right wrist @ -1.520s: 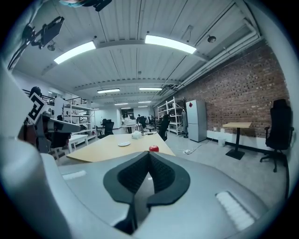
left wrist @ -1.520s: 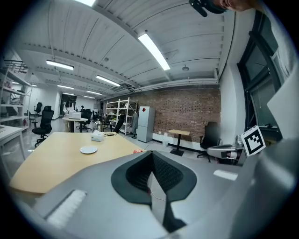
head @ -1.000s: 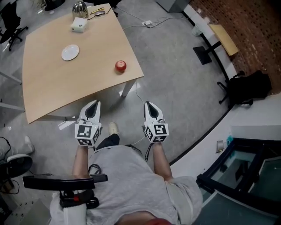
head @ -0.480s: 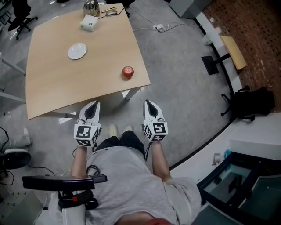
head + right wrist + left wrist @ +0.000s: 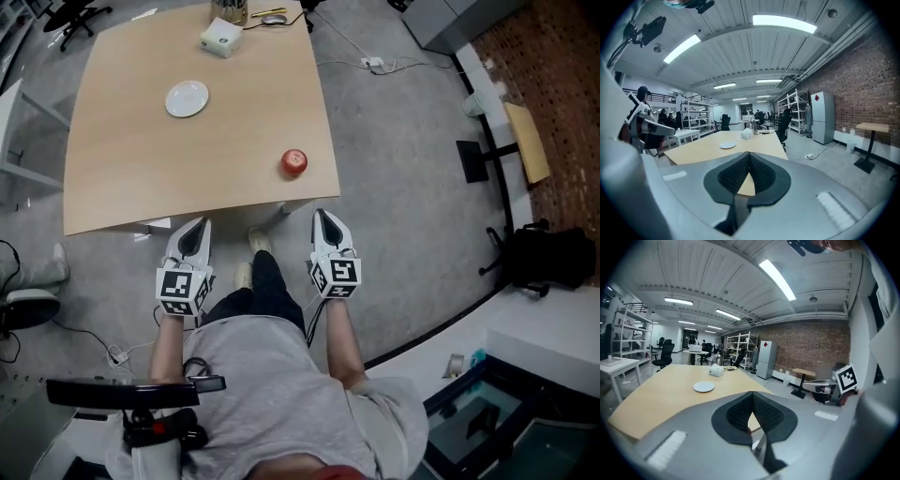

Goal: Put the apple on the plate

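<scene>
A red apple lies near the front right corner of the wooden table. Further back on the table sits a small white plate, empty; it also shows as the plate in the left gripper view and the plate in the right gripper view. My left gripper and right gripper hang side by side just off the table's near edge, both shut with nothing in them. The jaw tips of the left gripper and of the right gripper meet. The apple is ahead and slightly left of the right gripper.
A white box and a metal kettle stand at the table's far edge. Table legs stand below the near edge, with the person's feet on grey carpet. Cables, a small side table and a black bag are to the right.
The person has stepped towards the table. Both grippers are now closer to its near edge, and the apple is nearer the right gripper. Both jaws stay shut.
</scene>
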